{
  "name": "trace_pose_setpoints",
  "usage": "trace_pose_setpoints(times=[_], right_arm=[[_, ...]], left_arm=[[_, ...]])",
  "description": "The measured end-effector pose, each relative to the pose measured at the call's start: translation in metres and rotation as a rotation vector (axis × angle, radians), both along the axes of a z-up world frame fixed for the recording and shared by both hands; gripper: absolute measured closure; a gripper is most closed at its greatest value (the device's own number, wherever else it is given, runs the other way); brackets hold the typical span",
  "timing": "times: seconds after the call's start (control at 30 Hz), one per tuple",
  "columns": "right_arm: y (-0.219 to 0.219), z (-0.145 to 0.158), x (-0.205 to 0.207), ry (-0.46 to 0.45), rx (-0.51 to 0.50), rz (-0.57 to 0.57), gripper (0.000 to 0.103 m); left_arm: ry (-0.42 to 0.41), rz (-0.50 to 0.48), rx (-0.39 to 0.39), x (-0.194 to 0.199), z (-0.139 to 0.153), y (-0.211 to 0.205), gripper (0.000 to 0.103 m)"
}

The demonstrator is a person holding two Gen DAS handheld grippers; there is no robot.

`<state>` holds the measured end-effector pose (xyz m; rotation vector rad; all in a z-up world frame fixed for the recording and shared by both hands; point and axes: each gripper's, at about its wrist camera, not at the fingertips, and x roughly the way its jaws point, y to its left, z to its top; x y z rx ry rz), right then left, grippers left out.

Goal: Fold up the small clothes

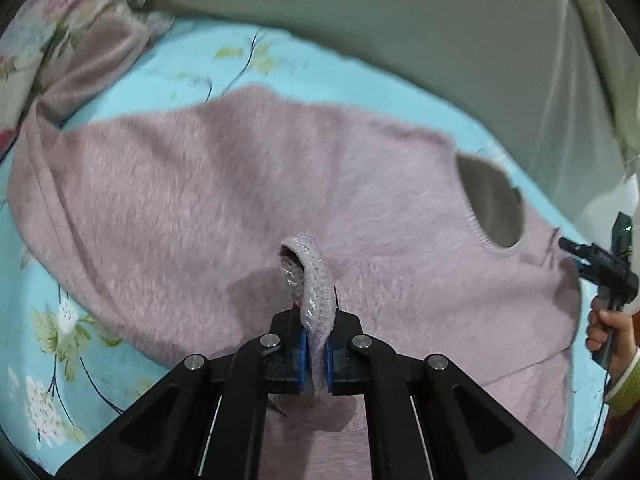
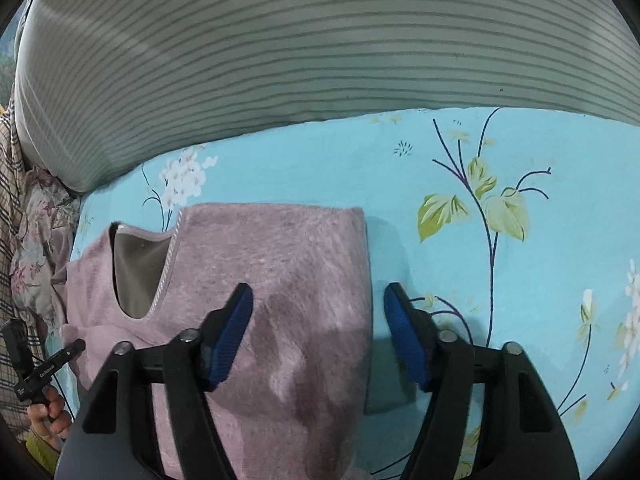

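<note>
A fuzzy mauve sweater lies spread on a light blue floral bedsheet, its neck opening at the right. My left gripper is shut on the ribbed cuff of a sleeve and holds it over the sweater's body. In the right wrist view the sweater lies below my right gripper, which is open and empty above the sweater's right edge. The neck opening shows at the left. The right gripper also shows in the left wrist view, at the far right.
A grey striped pillow lies along the far side of the bed. A floral quilt is bunched at the back left. A plaid cloth lies at the left edge. Bare sheet spreads to the sweater's right.
</note>
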<state>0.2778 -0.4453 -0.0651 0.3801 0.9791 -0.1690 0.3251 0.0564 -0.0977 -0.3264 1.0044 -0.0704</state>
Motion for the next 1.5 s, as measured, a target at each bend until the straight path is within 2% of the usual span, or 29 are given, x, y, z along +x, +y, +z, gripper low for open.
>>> trace_pose_setpoints(times=[0.03, 0.07, 0.2, 0.27, 0.33, 0.43, 0.5, 0.57, 0.67, 0.77, 0.83, 0.87, 0.93, 0.97, 1.03, 1.1, 1.17, 1.2, 1.27, 1.5], right_arm=[[-0.001, -0.001, -0.001, 0.005, 0.004, -0.001, 0.084], [-0.003, -0.002, -0.002, 0.008, 0.017, -0.01, 0.096], [-0.026, 0.03, -0.028, -0.173, 0.079, -0.122, 0.096], [-0.034, 0.024, -0.028, -0.168, 0.095, -0.162, 0.096], [-0.037, 0.007, -0.021, -0.117, 0.105, -0.173, 0.096], [-0.04, -0.008, -0.018, -0.085, 0.131, -0.181, 0.094], [-0.038, 0.003, -0.03, -0.098, 0.102, -0.217, 0.087], [-0.028, 0.022, -0.046, -0.121, 0.05, -0.226, 0.087], [-0.003, 0.033, -0.068, -0.167, 0.08, -0.148, 0.087], [0.032, 0.014, -0.075, -0.093, 0.108, -0.038, 0.087], [0.042, -0.011, -0.073, 0.022, 0.055, -0.035, 0.087], [0.04, -0.021, -0.074, 0.065, 0.014, -0.062, 0.091], [0.031, -0.022, -0.081, 0.033, 0.065, -0.113, 0.091], [0.03, -0.018, -0.084, 0.023, 0.076, -0.142, 0.087], [0.034, -0.005, -0.091, 0.002, 0.058, -0.162, 0.085], [0.043, 0.006, -0.098, -0.028, 0.077, -0.136, 0.065], [0.059, 0.014, -0.102, -0.044, 0.079, -0.099, 0.058], [0.07, 0.015, -0.101, -0.047, 0.076, -0.081, 0.057], [0.091, 0.016, -0.099, -0.044, 0.082, -0.047, 0.057], [0.138, 0.012, -0.109, 0.0, 0.12, 0.043, 0.057]], left_arm=[[-0.003, 0.0, 0.008, -0.001, 0.0, -0.001, 0.098], [-0.013, 0.004, 0.012, -0.003, 0.002, -0.002, 0.098], [-0.092, 0.021, -0.002, -0.012, 0.023, -0.008, 0.098], [-0.141, -0.009, -0.003, -0.018, 0.034, -0.014, 0.098], [-0.133, -0.024, 0.033, -0.014, 0.03, -0.021, 0.098], [-0.046, 0.004, 0.035, -0.003, 0.004, -0.014, 0.098], [-0.013, 0.009, 0.033, -0.002, -0.007, -0.007, 0.098], [-0.022, 0.003, 0.049, -0.004, -0.004, -0.009, 0.098], [-0.029, -0.008, 0.067, -0.007, -0.001, -0.012, 0.097], [-0.01, -0.001, 0.056, -0.006, -0.007, -0.012, 0.097], [-0.002, 0.008, 0.057, -0.006, -0.009, -0.012, 0.096], [0.001, 0.013, 0.058, -0.006, -0.01, -0.011, 0.093], [0.011, 0.03, 0.055, -0.009, -0.01, -0.006, 0.09], [0.016, 0.04, 0.051, -0.011, -0.009, -0.003, 0.088], [0.019, 0.069, 0.064, -0.019, -0.002, 0.009, 0.081], [0.004, 0.092, 0.067, -0.029, 0.007, 0.022, 0.074], [-0.014, 0.126, 0.082, -0.038, 0.018, 0.039, 0.066], [-0.022, 0.146, 0.092, -0.041, 0.023, 0.047, 0.064], [-0.034, 0.196, 0.103, -0.044, 0.032, 0.067, 0.052], [-0.046, 0.363, 0.195, -0.005, 0.051, 0.14, 0.037]])
